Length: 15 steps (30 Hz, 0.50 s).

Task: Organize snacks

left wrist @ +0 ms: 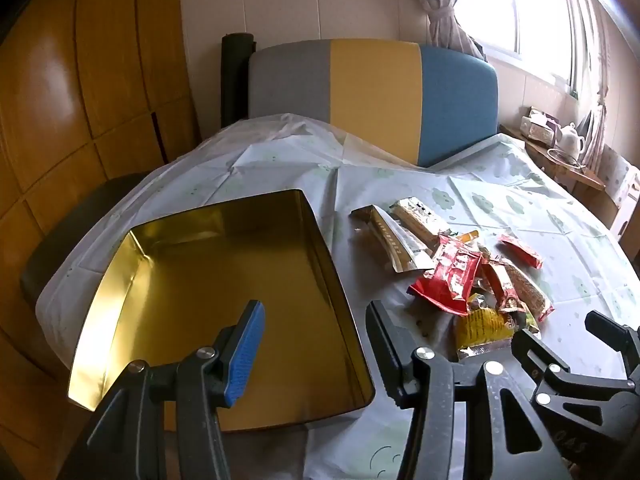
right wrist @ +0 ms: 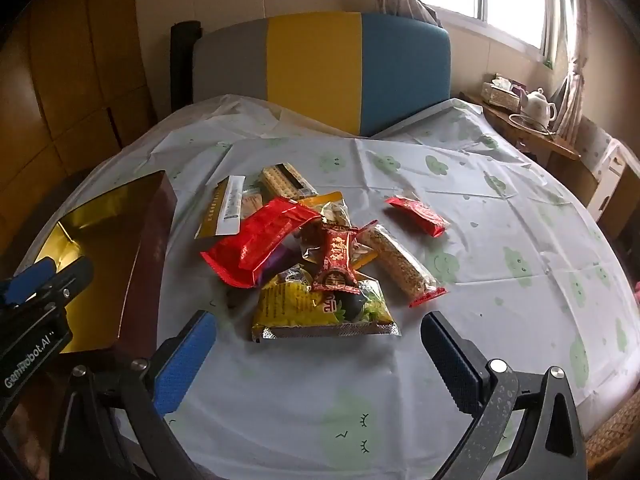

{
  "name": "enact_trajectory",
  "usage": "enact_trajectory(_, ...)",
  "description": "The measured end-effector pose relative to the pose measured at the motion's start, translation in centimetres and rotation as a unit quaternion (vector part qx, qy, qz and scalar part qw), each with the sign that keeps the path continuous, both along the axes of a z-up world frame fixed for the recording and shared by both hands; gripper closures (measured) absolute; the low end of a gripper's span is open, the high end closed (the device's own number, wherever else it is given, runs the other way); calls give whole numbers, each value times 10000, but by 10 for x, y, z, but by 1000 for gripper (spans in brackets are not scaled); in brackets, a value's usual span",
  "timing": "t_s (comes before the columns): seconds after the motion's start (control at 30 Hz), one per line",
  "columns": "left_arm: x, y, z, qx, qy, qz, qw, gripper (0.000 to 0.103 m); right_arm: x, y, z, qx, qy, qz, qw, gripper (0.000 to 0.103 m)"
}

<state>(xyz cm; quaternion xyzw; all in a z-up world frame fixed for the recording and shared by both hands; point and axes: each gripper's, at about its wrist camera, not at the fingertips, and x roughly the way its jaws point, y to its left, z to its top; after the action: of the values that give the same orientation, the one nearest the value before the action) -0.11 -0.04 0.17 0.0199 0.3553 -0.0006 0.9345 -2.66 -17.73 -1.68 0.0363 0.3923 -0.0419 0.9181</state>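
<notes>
A gold-lined tin box [left wrist: 224,300] lies open and empty on the table's left; it also shows in the right wrist view [right wrist: 100,264]. A pile of snack packets lies to its right: a big red packet [right wrist: 260,240], a yellow packet [right wrist: 316,308], a long cracker bar [right wrist: 404,264], a small red packet [right wrist: 416,210]. My left gripper [left wrist: 316,320] is open and empty, hanging over the box's right wall. My right gripper [right wrist: 320,340] is open and empty, just in front of the yellow packet.
A round table with a pale cloud-print cloth [right wrist: 500,240]. A grey, yellow and blue chair back [right wrist: 320,72] stands behind it. A side shelf with a white teapot [right wrist: 540,106] is at the far right. Wooden cabinets [left wrist: 60,120] are on the left.
</notes>
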Motion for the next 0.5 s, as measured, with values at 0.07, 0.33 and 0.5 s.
enact_trajectory(0.07,-1,0,-1,4,-7,1,10000,49,0,0,1,-2,-21,16,10000,0)
enact_trajectory(0.33,-2,1,-1,-4,1,-10,10000,49,-1,-2,7,6,-109,29,9999,0)
enact_trajectory(0.5,-2,-1,0,48,-12,-6,10000,49,-2,-3,9,-9,-141,16,9999,0)
